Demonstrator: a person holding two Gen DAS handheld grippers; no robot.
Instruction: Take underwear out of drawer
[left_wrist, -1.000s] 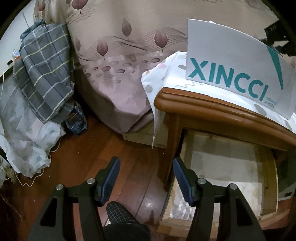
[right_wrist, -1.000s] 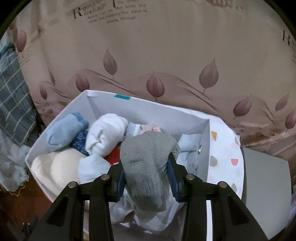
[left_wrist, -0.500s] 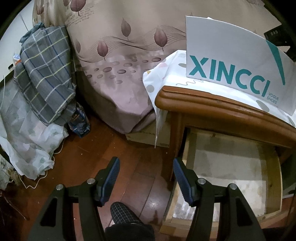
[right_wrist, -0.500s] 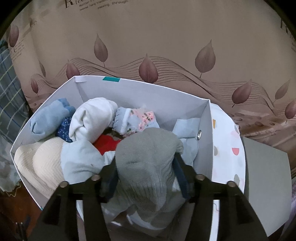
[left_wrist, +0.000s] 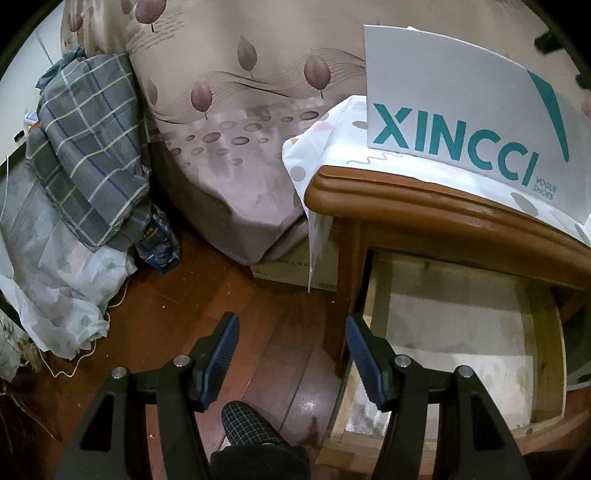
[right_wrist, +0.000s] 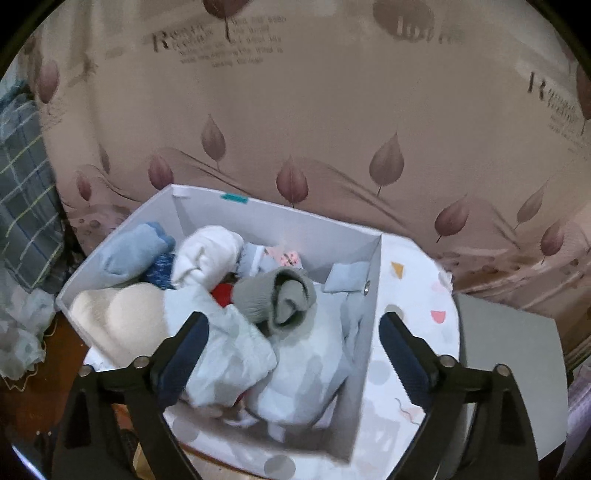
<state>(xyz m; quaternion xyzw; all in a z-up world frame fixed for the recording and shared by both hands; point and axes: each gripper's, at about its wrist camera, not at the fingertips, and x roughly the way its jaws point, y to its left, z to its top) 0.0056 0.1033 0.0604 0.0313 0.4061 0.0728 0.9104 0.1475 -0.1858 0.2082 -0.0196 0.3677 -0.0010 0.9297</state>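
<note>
Both grippers stood with their jaws apart. On the right gripper (right_wrist: 293, 343) the jaws were opening wide, and nothing was pressed between the dark blue ribbed pads; the grey ribbed knit roll (right_wrist: 280, 299) lay free beyond them, on top of the heap of clothes inside the white cardboard shoe box (right_wrist: 364, 332). Around that roll in the box were a white rolled piece (right_wrist: 207, 254), a light blue rolled piece (right_wrist: 129, 251), a cream padded piece (right_wrist: 118, 314) and pale blue-white folded cloth (right_wrist: 229, 354). A spot of red fabric (right_wrist: 222, 292) showed just beside the grey roll. The box sat on a white cloth with coloured dots (right_wrist: 410, 291), in front of a pinkish bedspread printed with leaves (right_wrist: 295, 110).

Half parted, the left gripper (left_wrist: 291, 347) held nothing and hung above the dark wooden floor (left_wrist: 184, 295), beside the pulled-out pale wooden drawer (left_wrist: 546, 354) of a brown wooden nightstand (left_wrist: 406, 206). The drawer's bare bottom was visible. On the nightstand's top stood the same shoe box, its side lettered XINCCI in teal. A grey plaid cloth (left_wrist: 88, 147) lay heaped at the far left, and a checked slipper (left_wrist: 251, 424) showed between the gripper's arms.
</note>
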